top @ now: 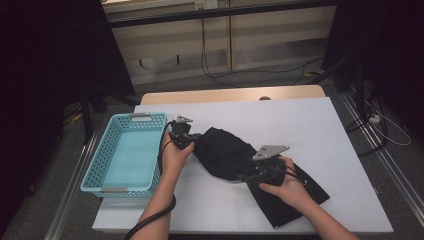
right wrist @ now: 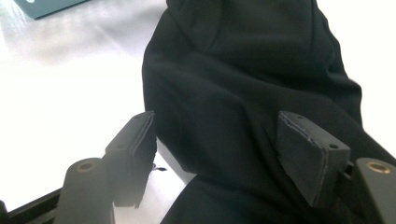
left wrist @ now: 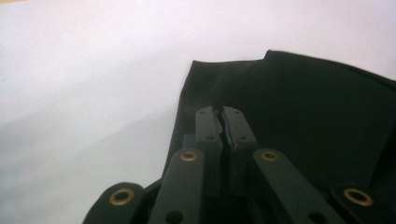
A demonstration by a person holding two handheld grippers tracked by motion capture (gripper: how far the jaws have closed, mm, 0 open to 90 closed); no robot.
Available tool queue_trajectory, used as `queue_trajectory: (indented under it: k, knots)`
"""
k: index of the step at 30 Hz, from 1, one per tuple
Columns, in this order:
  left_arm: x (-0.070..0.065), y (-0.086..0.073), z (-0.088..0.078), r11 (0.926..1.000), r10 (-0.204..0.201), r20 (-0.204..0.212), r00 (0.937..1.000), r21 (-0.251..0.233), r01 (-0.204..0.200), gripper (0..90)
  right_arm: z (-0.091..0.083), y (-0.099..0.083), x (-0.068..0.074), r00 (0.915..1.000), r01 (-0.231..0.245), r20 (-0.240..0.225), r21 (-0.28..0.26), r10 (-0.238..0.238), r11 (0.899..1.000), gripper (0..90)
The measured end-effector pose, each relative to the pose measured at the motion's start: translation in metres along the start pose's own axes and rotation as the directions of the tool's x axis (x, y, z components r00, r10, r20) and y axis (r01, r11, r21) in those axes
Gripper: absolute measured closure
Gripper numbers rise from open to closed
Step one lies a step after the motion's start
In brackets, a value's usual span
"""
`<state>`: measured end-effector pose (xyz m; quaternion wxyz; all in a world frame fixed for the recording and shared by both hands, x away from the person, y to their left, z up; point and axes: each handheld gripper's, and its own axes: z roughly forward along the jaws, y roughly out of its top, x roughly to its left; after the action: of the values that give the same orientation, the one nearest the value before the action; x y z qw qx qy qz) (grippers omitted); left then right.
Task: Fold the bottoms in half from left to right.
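Note:
A black cloth [top: 225,152] lies bunched on the white table [top: 310,125], with a flat part running toward the front right. My left gripper [top: 194,140] is at the cloth's left end. In the left gripper view its jaws [left wrist: 220,114] stand together, shut on the black cloth [left wrist: 303,107] near its edge. My right gripper [top: 245,176] is at the cloth's front side. In the right gripper view its jaws [right wrist: 217,135] stand wide apart, open, with a thick fold of the cloth [right wrist: 233,70] between them and not squeezed.
A teal plastic basket [top: 100,170] stands at the table's left edge, close to my left hand; its corner [right wrist: 46,7] appears in the right gripper view. Bare white tabletop stretches behind and right of the cloth. Cables lie on the floor beyond.

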<state>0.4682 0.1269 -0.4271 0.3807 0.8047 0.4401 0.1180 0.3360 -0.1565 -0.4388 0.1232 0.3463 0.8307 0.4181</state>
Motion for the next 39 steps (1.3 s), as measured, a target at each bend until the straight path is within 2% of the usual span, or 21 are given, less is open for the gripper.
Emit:
queue_trajectory:
  k: [2, 5, 7, 9, 11, 16, 18, 22, 25, 30, 33, 35, 39]
  knots:
    - [0.003, -0.003, 0.002, 0.9999, -0.012, -0.013, 0.9998, 0.011, 0.012, 86.2, 0.0, 0.0, 0.0, 1.0, -0.001, 0.0, -0.003, 0.001, 1.0, 28.9]
    - [0.006, -0.006, 0.003, 0.9995, -0.005, -0.02, 0.9998, 0.03, 0.006, 85.4, 0.0, 0.0, 0.0, 1.0, 0.001, 0.0, -0.004, -0.001, 1.0, 28.7]
    - [0.007, -0.006, 0.002, 0.9995, -0.013, -0.007, 0.9999, 0.029, 0.014, 86.8, 0.0, 0.0, 0.0, 1.0, -0.001, 0.0, -0.004, 0.001, 1.0, 28.5]
    - [0.006, -0.005, 0.002, 0.9993, -0.005, -0.01, 0.9999, 0.037, 0.005, 87.9, 0.0, 0.0, 0.0, 1.0, 0.001, 0.0, -0.005, -0.001, 1.0, 28.5]
    - [0.007, -0.003, 0.001, 0.9999, -0.008, -0.026, 0.9996, 0.014, 0.008, 88.2, -0.001, 0.0, 0.0, 1.0, 0.0, 0.0, -0.006, 0.0, 1.0, 28.4]
    - [0.016, -0.002, -0.003, 0.9989, -0.044, -0.069, 0.9966, 0.015, 0.045, 88.6, -0.002, 0.0, -0.001, 1.0, -0.001, -0.002, -0.008, 0.0, 1.0, 27.8]
    - [0.018, -0.003, -0.005, 0.9994, -0.034, -0.095, 0.9949, 0.008, 0.035, 88.6, -0.002, 0.0, -0.001, 1.0, 0.0, -0.002, -0.008, 0.0, 1.0, 27.2]
    - [0.022, -0.005, -0.005, 0.9986, -0.051, -0.078, 0.9957, 0.013, 0.052, 87.3, -0.003, 0.0, -0.001, 1.0, -0.003, -0.001, -0.005, 0.003, 1.0, 26.3]
    - [0.021, -0.005, -0.007, 0.9986, -0.052, -0.055, 0.9971, 0.001, 0.052, 70.3, -0.003, 0.0, 0.0, 1.0, 0.002, 0.002, -0.003, -0.002, 1.0, 26.6]
    - [0.012, -0.002, -0.016, 0.9989, -0.045, -0.067, 0.9967, -0.017, 0.044, 36.8, -0.008, -0.002, 0.003, 0.9992, 0.026, 0.029, 0.022, -0.026, 0.999, 35.0]
    - [0.007, -0.003, -0.024, 0.999, -0.043, -0.068, 0.9968, -0.015, 0.042, 28.8, -0.013, -0.008, 0.009, 0.998, 0.056, 0.025, 0.05, -0.058, 0.997, 41.7]
    - [0.003, -0.004, -0.028, 0.9998, -0.017, -0.077, 0.9969, -0.008, 0.016, 26.0, -0.017, -0.013, 0.016, 0.9972, 0.072, 0.016, 0.062, -0.074, 0.995, 44.7]
    - [-0.002, -0.011, -0.032, 0.9998, -0.006, -0.066, 0.9978, 0.019, 0.007, 21.8, -0.025, -0.021, 0.024, 0.9957, 0.089, 0.018, 0.085, -0.09, 0.992, 45.3]
